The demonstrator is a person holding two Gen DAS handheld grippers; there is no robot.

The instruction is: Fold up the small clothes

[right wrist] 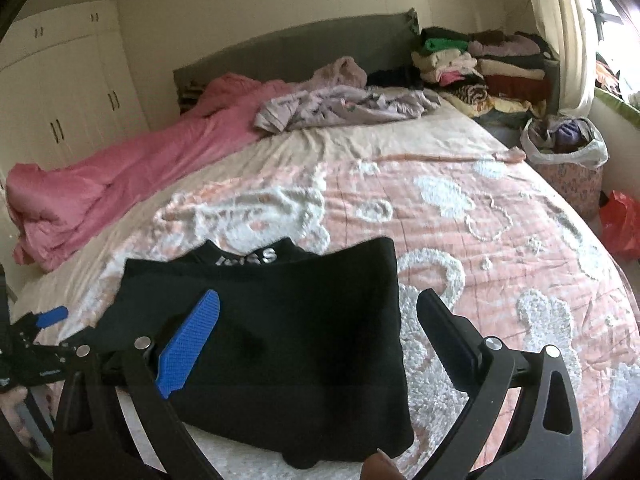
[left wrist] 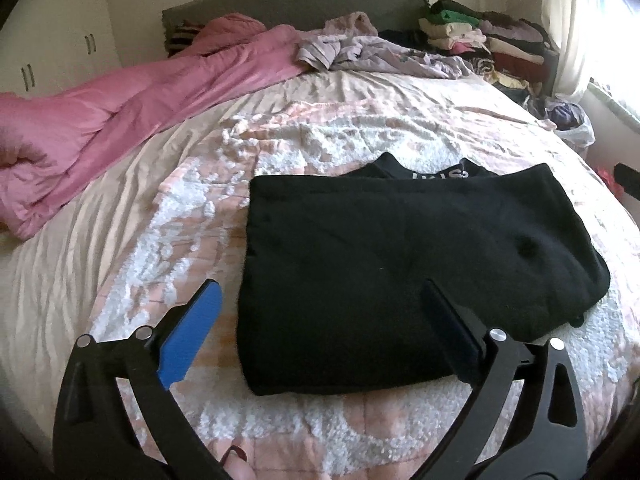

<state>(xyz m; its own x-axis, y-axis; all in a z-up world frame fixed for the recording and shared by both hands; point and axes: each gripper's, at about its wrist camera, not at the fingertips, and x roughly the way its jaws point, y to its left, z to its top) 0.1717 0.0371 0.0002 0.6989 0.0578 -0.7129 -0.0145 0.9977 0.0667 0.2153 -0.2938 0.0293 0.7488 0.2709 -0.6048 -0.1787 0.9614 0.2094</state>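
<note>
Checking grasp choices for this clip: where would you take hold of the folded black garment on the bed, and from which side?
Probably the near folded edge of the black garment, coming from the near side with both open grippers, left gripper and right gripper. That edge looks thick and straight and faces them; the collar end lies far.

This is a bedroom in a home. Ahead of the grippers lies a wide bed (right wrist: 460, 184) with a grey headboard (right wrist: 304, 48) and a pink duvet (left wrist: 120, 120); folded clothes (right wrist: 480, 64) are stacked far right, and white wardrobes (right wrist: 60, 92) stand far left.

Matt black knit garment (left wrist: 400, 248), seemingly fleecy
</note>
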